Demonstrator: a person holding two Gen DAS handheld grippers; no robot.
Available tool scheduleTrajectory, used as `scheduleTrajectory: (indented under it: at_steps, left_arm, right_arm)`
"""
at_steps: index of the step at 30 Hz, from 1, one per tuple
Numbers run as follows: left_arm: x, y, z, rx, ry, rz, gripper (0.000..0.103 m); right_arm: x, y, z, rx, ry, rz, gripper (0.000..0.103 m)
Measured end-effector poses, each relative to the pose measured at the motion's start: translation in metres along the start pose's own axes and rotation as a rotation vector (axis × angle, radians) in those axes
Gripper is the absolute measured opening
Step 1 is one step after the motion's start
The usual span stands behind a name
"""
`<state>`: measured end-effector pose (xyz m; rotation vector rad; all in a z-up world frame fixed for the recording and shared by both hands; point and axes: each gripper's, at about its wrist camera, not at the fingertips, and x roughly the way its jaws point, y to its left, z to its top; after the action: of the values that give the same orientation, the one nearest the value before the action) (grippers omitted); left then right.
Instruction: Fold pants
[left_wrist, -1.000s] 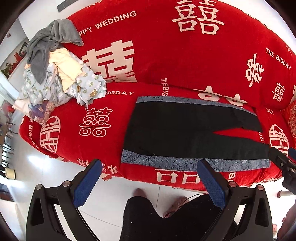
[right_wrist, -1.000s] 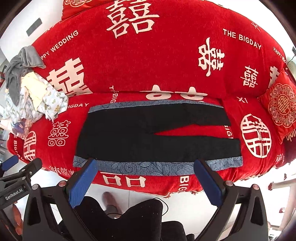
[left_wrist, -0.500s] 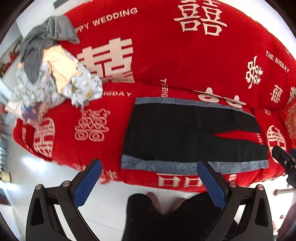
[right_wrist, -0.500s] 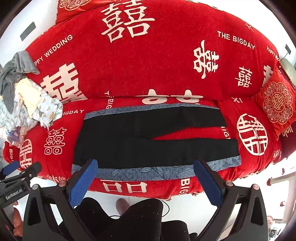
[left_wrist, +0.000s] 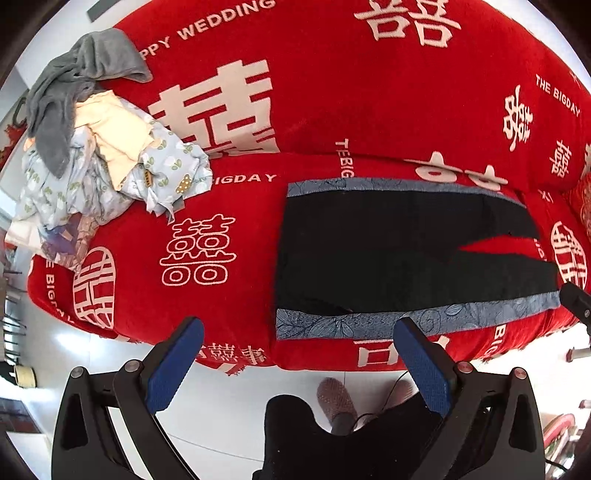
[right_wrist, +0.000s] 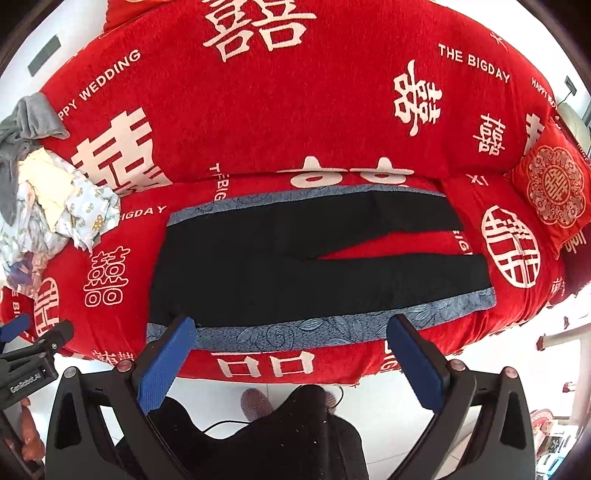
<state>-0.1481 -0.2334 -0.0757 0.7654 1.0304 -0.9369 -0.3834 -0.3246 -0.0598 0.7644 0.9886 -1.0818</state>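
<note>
The pants (right_wrist: 317, 258) are laid flat at the sofa (right_wrist: 295, 110) seat's centre, unfolded. The left gripper (left_wrist: 299, 354) and right gripper (right_wrist: 291, 350) are spread, empty, at 6 o'clock. A grasp of the near blue-trimmed edge is judged next.

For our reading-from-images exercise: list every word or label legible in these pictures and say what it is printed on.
"HAPPY WEDDING": red sofa cover, backrest.
"THE BIGDAY": sofa cover, backrest.
"BIGDAY": sofa cover, seat beside the clothes pile.
"GenRobot.AI": left gripper.
Large double-happiness characters: sofa cover.
Pants: no text.
</note>
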Motion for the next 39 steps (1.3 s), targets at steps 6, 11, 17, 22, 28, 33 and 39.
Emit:
scheduleTrajectory:
  at_steps: [6,11,17,22,28,33,39]
  left_arm:
    - [0.017,-0.004,0.003,-0.019,0.025,-0.020,0.103]
    - [0.032,-0.003,0.001,-0.042,0.046,0.010,0.103]
    - [0.067,0.001,-0.009,-0.115,0.100,0.011,0.103]
    - [0.107,-0.002,-0.025,-0.148,0.156,0.009,0.103]
    - [0.144,-0.011,-0.037,-0.140,0.184,0.025,0.103]
    - [0.176,0.002,-0.044,-0.231,0.137,-0.158,0.103]
    - [0.249,0.028,-0.081,-0.338,0.225,-0.365,0.103]
  right_arm:
    - [0.026,-0.007,-0.003,0.004,0.075,0.006,0.103]
    - [0.049,-0.008,0.003,-0.028,0.120,0.005,0.103]
    - [0.085,-0.008,0.010,-0.073,0.185,0.005,0.103]
    - [0.118,-0.014,0.005,-0.077,0.233,0.004,0.103]
    - [0.166,-0.025,-0.011,-0.017,0.295,0.080,0.103]
    - [0.209,-0.038,-0.027,0.141,0.335,0.336,0.103]
    - [0.272,-0.067,-0.067,0.365,0.420,0.652,0.091]
